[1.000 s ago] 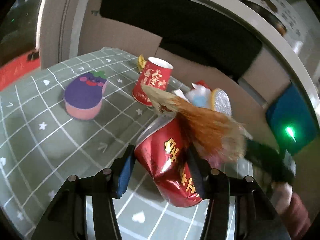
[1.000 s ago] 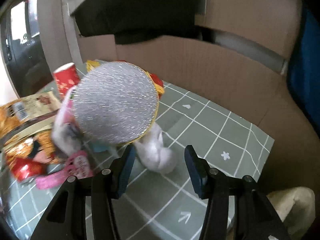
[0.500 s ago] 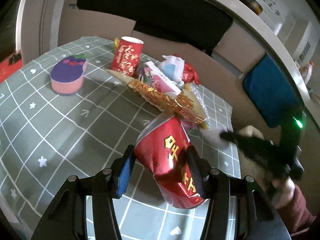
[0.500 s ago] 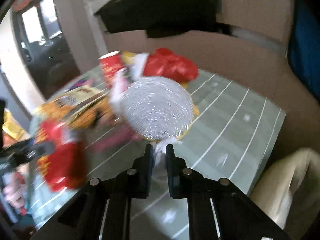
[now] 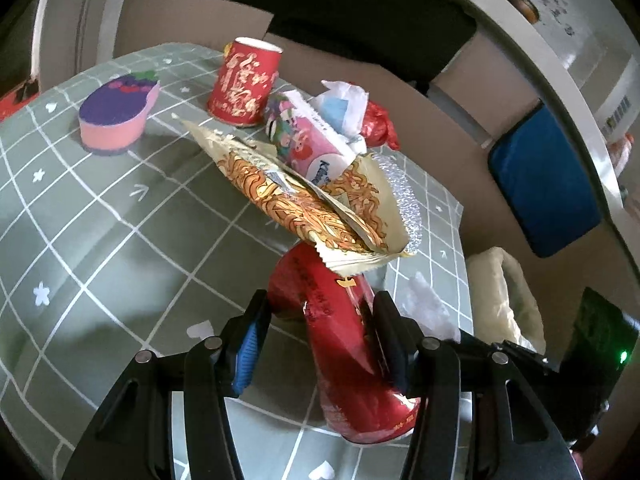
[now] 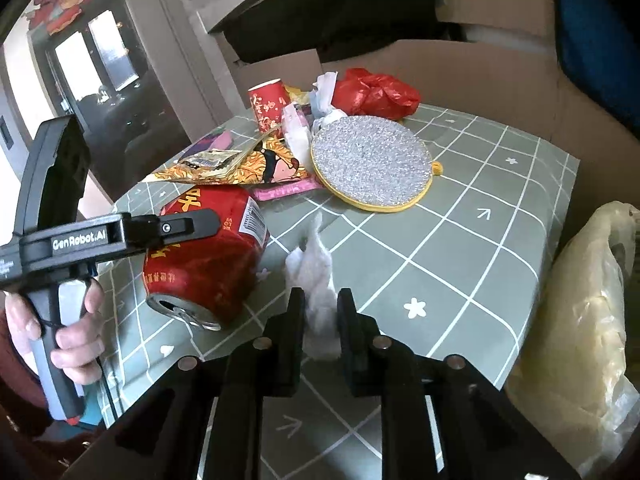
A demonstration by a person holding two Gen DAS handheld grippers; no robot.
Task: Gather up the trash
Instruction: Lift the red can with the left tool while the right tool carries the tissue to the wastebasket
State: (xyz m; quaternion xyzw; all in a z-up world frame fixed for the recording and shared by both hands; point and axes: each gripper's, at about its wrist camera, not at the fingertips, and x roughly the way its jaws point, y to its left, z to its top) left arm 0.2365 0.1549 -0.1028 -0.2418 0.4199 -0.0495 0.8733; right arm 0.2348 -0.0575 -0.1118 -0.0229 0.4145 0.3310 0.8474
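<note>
Can left of tissue wad; round pad behind; bag right of table.

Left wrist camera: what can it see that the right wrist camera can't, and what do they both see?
Only the left wrist view shows the purple-and-pink fruit-shaped sponge whole; the right wrist view catches just a sliver. Only the right wrist view shows the round silver glittery scouring pad with a yellow rim and the person's hand on the left hand-held gripper. Both show the crushed red drink can in the left hand-held gripper, the red paper cup, the yellow noodle wrapper, the crumpled white tissue and the green checked tablecloth.
</note>
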